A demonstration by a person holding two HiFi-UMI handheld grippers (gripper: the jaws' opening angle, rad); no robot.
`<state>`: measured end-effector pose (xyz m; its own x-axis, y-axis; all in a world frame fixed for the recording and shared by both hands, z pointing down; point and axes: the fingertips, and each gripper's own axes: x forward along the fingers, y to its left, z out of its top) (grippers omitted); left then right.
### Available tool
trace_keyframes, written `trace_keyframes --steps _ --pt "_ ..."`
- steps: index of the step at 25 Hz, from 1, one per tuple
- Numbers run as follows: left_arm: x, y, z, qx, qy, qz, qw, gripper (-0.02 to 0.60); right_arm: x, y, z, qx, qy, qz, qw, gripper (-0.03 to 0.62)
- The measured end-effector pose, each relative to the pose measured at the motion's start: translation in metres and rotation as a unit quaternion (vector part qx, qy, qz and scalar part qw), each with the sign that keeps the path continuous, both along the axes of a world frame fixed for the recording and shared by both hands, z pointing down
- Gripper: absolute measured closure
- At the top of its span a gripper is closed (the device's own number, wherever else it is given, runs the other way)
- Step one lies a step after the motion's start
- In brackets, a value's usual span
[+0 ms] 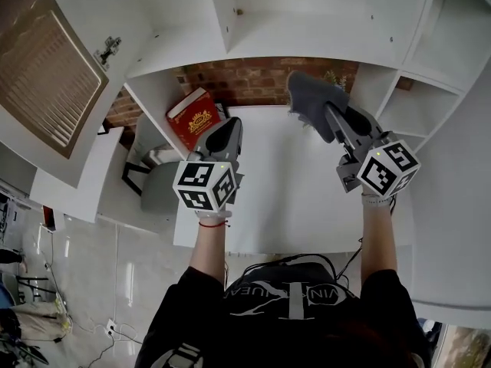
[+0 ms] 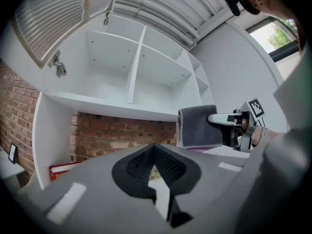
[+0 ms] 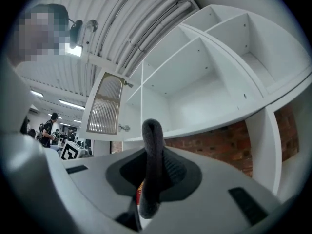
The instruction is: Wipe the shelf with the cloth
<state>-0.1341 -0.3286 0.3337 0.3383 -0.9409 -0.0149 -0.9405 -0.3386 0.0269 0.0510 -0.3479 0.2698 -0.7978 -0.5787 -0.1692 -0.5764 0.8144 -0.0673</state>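
Observation:
A dark grey cloth (image 1: 311,98) hangs folded from my right gripper (image 1: 331,115), which is shut on it and held up in front of the white shelf unit (image 1: 307,48). In the right gripper view the cloth (image 3: 152,165) stands as a thick fold between the jaws, with the shelf board (image 3: 204,126) above and ahead. My left gripper (image 1: 230,126) is level with it on the left, shut, with nothing in it. In the left gripper view the closed tips (image 2: 154,147) point at the brick wall below the shelf (image 2: 112,106). The cloth (image 2: 195,126) shows at the right.
A red book (image 1: 194,117) leans in the left compartment under the shelf. The brick wall (image 1: 253,79) backs the white desk (image 1: 291,198). A ribbed-glass cabinet door (image 1: 46,75) stands open at the upper left. A grey chair (image 1: 149,175) sits left of the desk.

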Motion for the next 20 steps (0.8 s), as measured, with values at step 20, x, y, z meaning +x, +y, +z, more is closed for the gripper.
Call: trace_keyframes --steps 20 --pt "0.003 -0.027 -0.04 0.029 -0.006 0.016 0.9994 0.571 -0.016 -0.047 -0.166 0.098 0.028 0.006 0.995 0.534"
